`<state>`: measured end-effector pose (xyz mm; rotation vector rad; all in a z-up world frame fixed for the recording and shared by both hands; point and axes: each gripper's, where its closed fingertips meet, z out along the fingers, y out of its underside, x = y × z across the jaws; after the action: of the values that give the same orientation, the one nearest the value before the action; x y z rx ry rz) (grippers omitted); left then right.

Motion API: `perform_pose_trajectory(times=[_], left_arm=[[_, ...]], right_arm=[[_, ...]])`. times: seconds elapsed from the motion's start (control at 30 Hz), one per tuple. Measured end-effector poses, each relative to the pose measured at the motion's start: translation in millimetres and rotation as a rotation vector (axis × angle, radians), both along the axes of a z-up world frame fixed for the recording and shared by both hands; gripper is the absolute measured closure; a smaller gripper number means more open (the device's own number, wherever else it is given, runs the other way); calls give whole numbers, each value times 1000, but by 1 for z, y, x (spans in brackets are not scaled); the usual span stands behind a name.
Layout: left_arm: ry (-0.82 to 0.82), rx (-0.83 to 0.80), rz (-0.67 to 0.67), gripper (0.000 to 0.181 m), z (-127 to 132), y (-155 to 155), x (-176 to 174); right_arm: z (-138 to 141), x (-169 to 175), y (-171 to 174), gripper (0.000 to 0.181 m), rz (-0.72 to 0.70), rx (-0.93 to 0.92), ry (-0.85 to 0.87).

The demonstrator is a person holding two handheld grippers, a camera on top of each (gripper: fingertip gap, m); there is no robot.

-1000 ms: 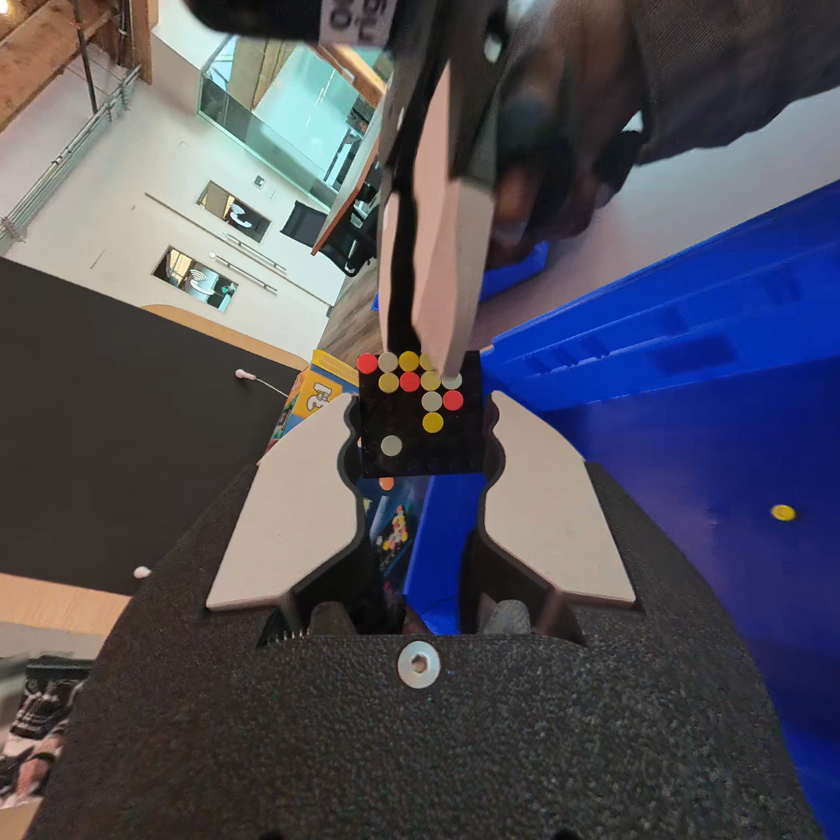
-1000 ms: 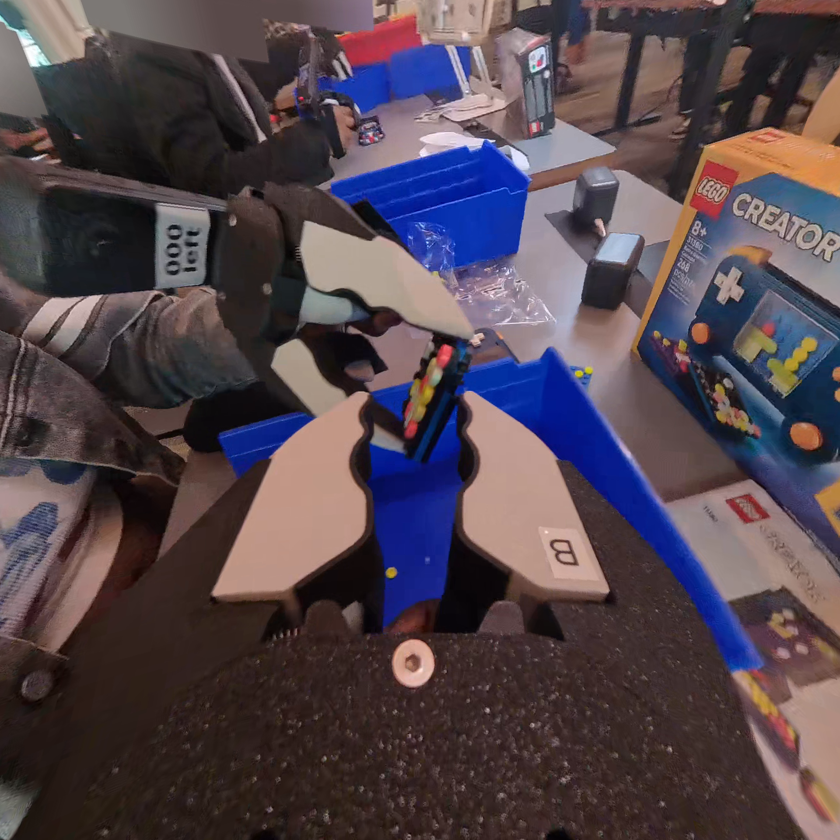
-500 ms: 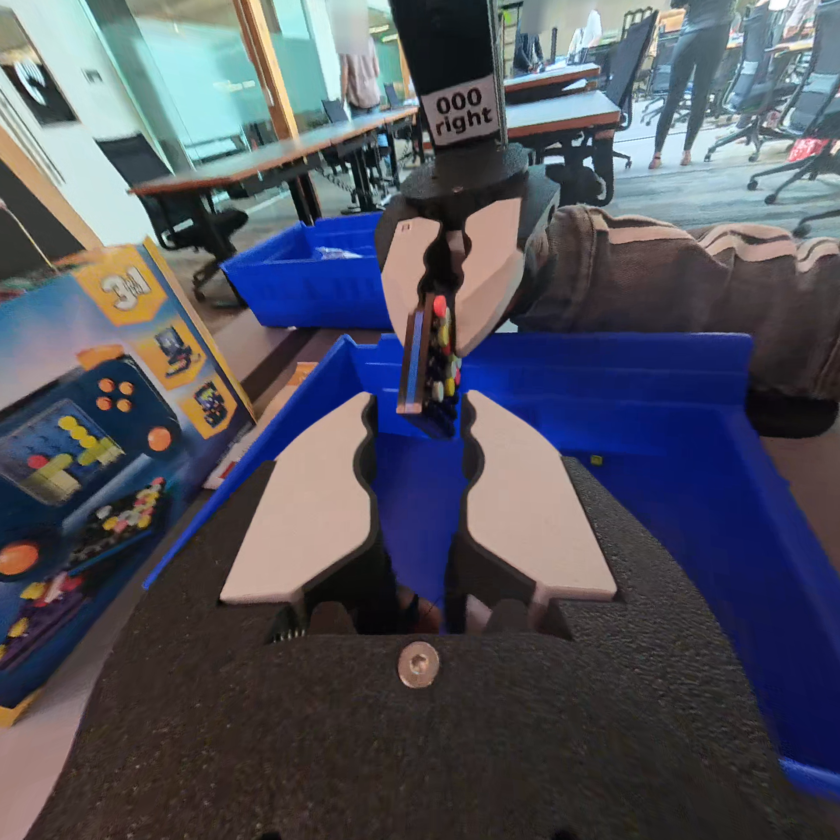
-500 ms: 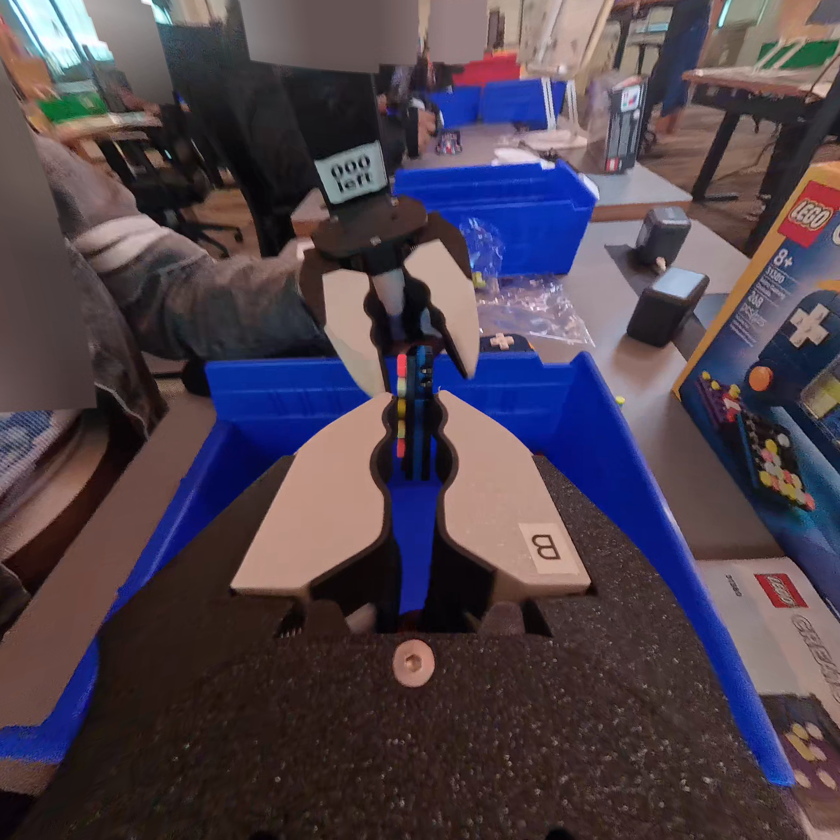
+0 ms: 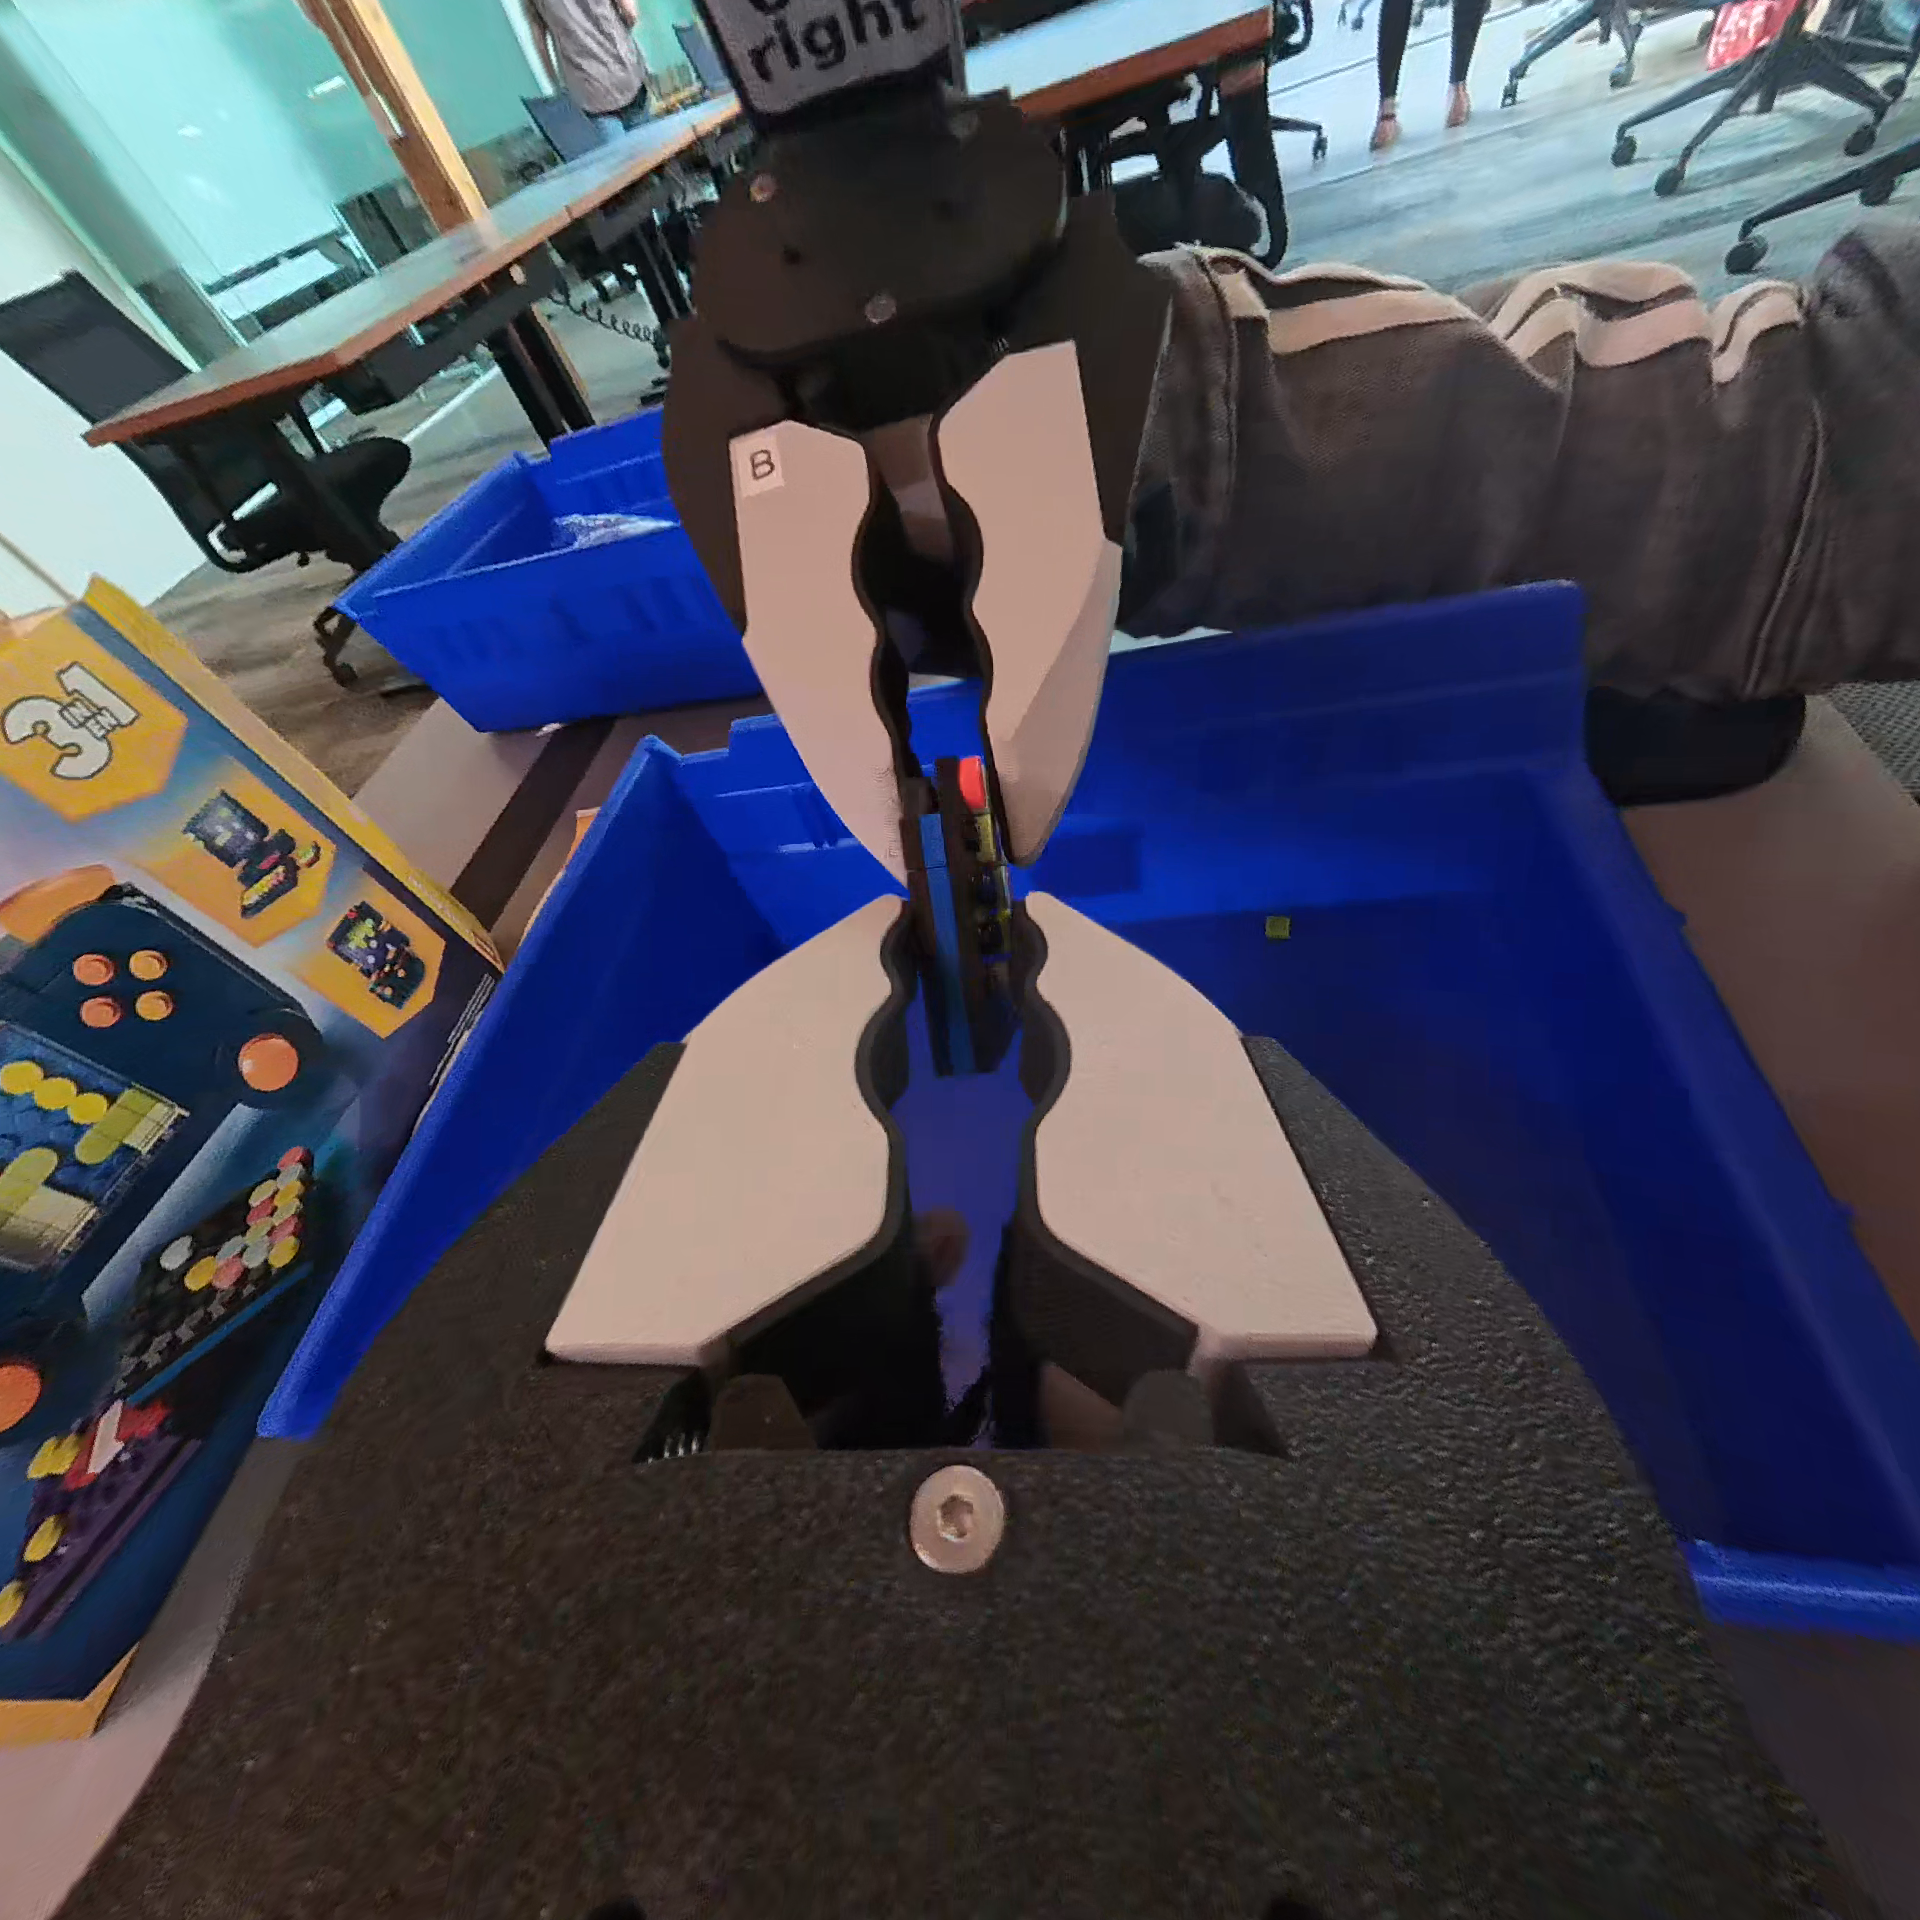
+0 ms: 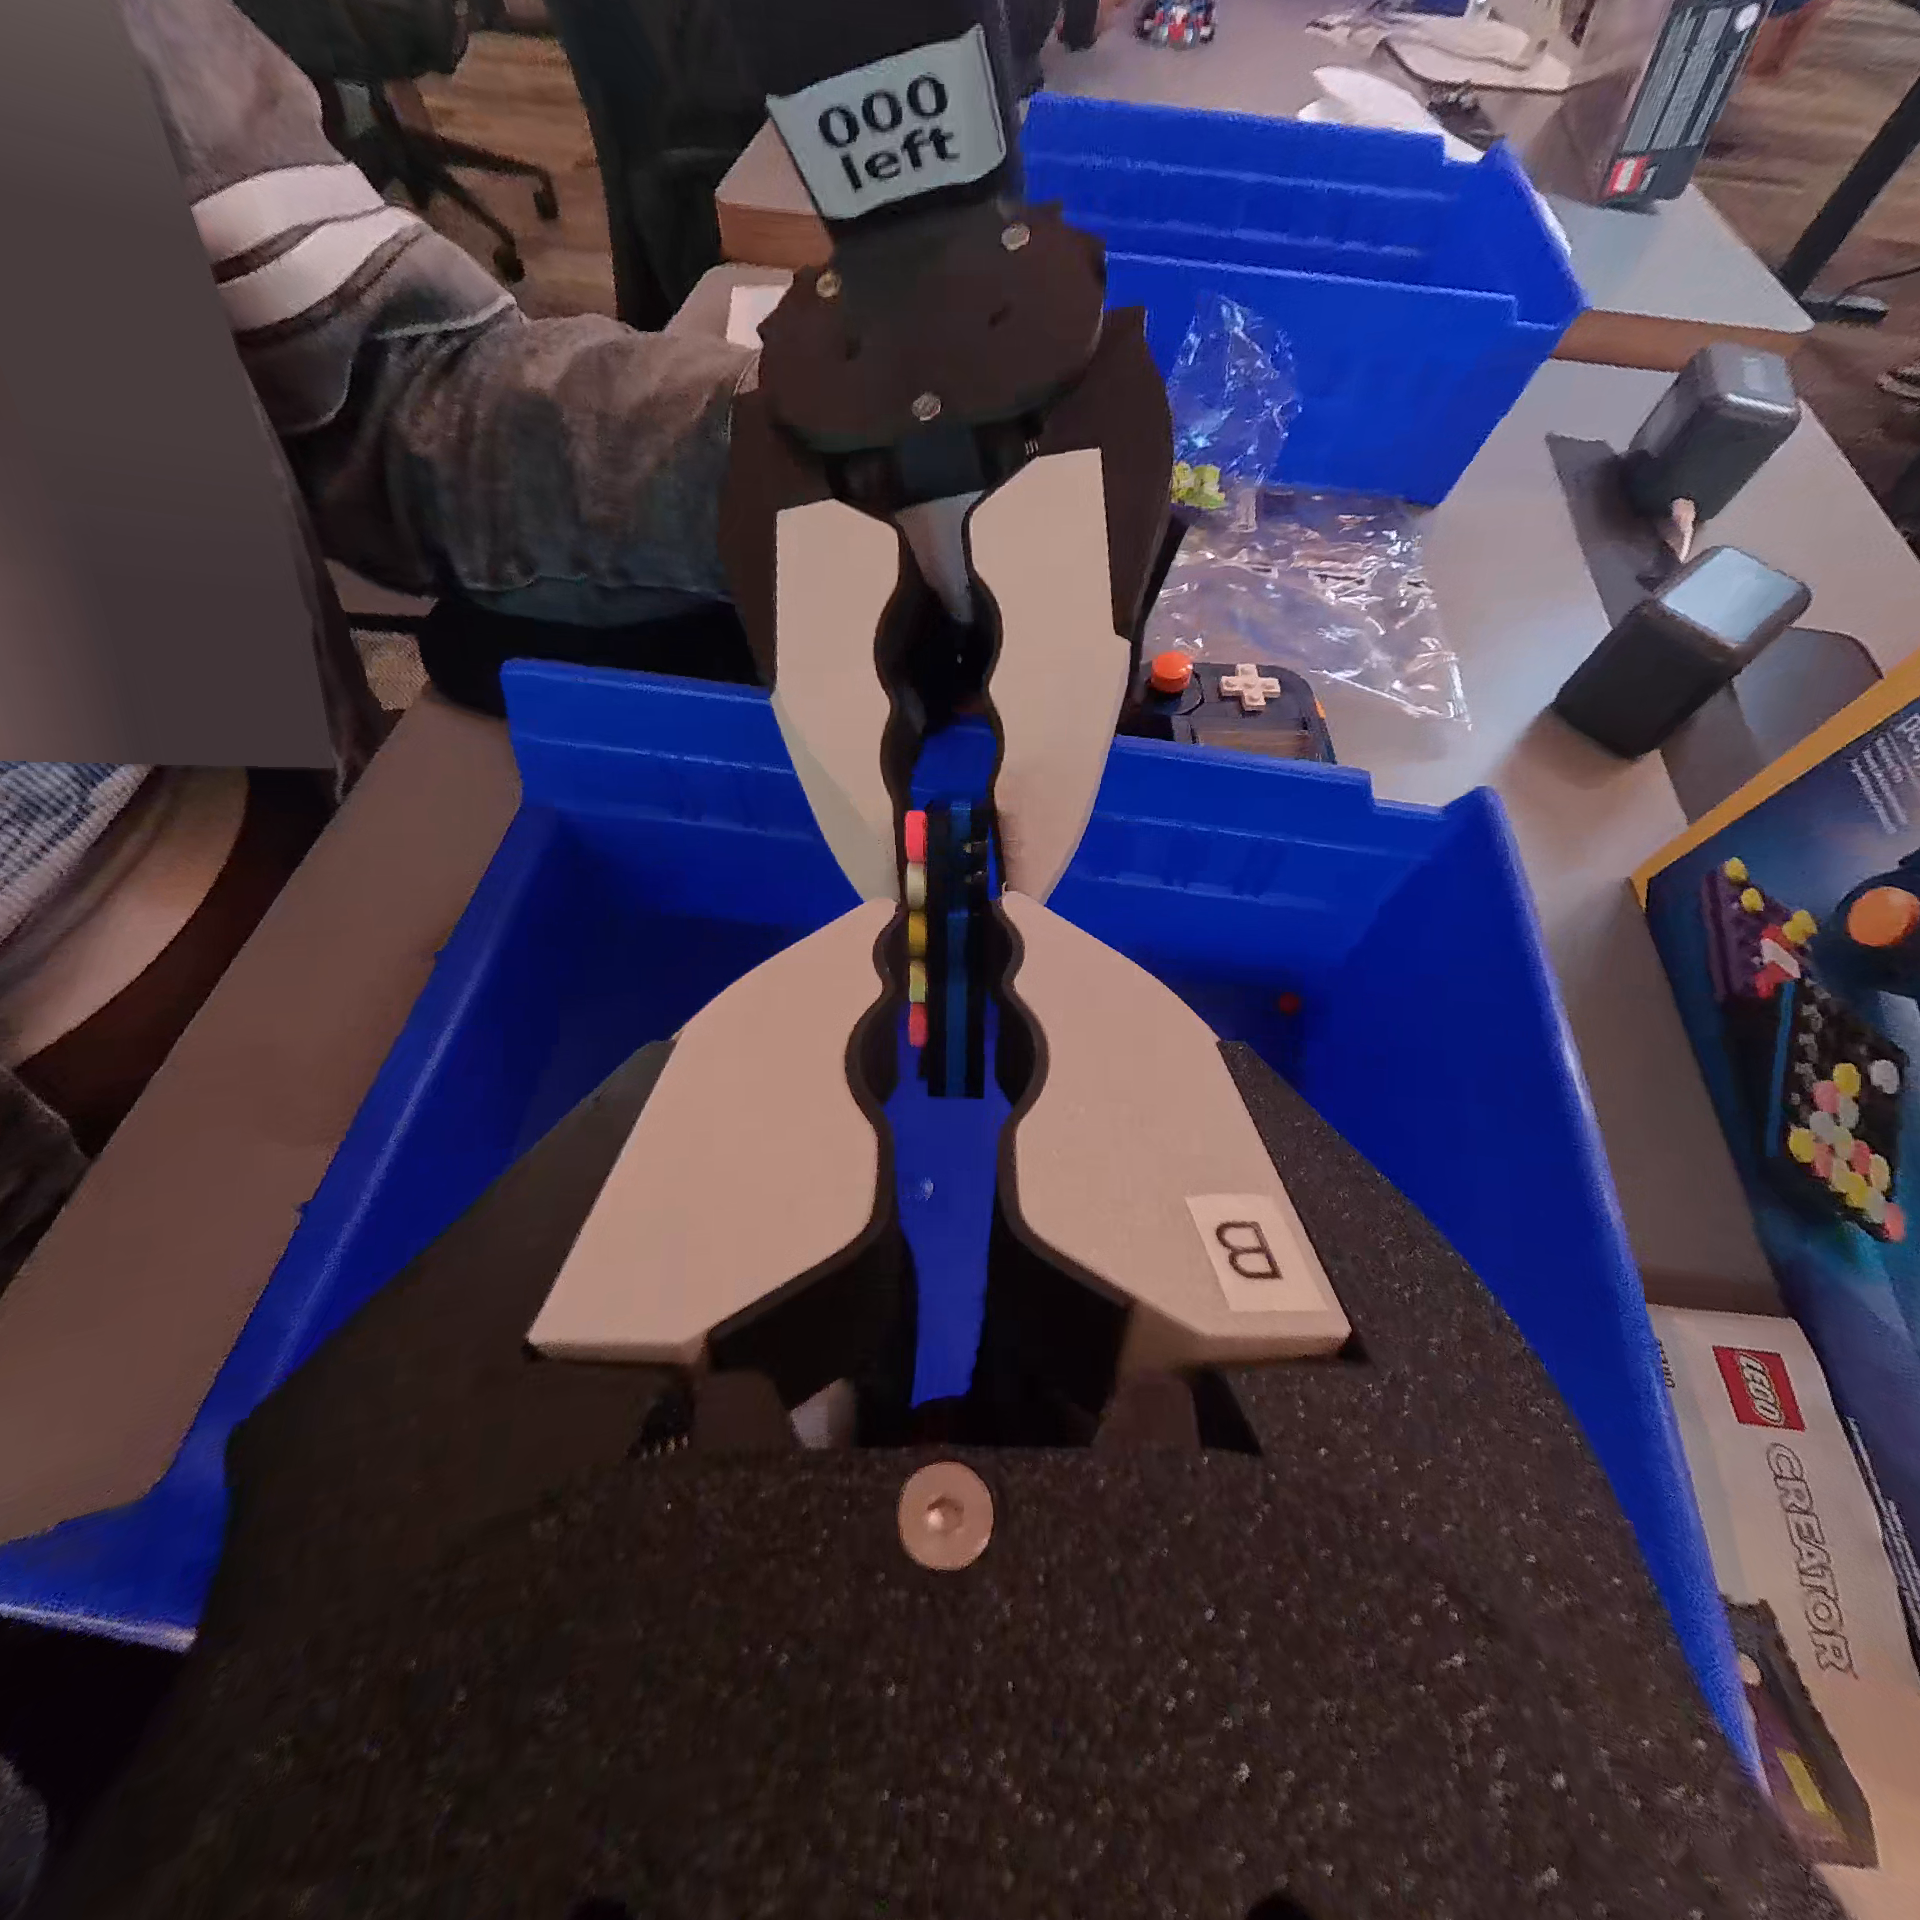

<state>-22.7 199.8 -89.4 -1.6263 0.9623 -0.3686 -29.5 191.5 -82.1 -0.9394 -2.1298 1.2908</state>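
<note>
Blue-black studded plate point(image 5: 961, 935) | pinched edge-on by both jaws | printed labels on grippers, box point(image 5: 156, 987)

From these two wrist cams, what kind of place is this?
Probably an open-plan office or lab used as a brick-building workstation: long desks and wheeled chairs behind, blue parts bins on grey tables, and a brick-set box beside the near bin.
</note>
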Motion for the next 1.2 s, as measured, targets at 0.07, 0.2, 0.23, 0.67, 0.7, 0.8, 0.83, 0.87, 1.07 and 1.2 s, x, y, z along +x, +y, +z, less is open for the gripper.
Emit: perform_pose_trajectory(times=[0.07, 0.2, 0.23, 0.67, 0.7, 0.8, 0.83, 0.87, 1.07, 1.2], left_arm=[[-68, -51, 74, 168, 6, 6, -6], [-199, -155, 342, 168, 13, 19, -34], [-166, -135, 405, 168, 13, 21, -42], [37, -93, 559, 168, -13, 27, -48], [35, -89, 563, 168, -13, 27, -48], [13, -79, 568, 169, -11, 28, -48], [10, -72, 576, 169, -11, 28, -49], [10, -63, 586, 169, -10, 28, -50], [130, -11, 638, 168, -14, 30, -52], [134, -3, 642, 168, -14, 30, -52]], right_arm=[[6, -5, 5, 167, -50, 13, 50], [42, -23, 33, 156, -319, 166, 309], [52, -25, 32, 161, -371, 214, 381], [7, -39, 27, 166, -544, 574, 347], [6, -39, 28, 167, -554, 585, 341], [8, -38, 32, 172, -582, 595, 349], [8, -38, 33, 172, -589, 592, 345], [7, -38, 35, 174, -600, 601, 332], [5, -38, 33, 171, -592, 614, 324], [8, -38, 32, 173, -607, 511, 316]])
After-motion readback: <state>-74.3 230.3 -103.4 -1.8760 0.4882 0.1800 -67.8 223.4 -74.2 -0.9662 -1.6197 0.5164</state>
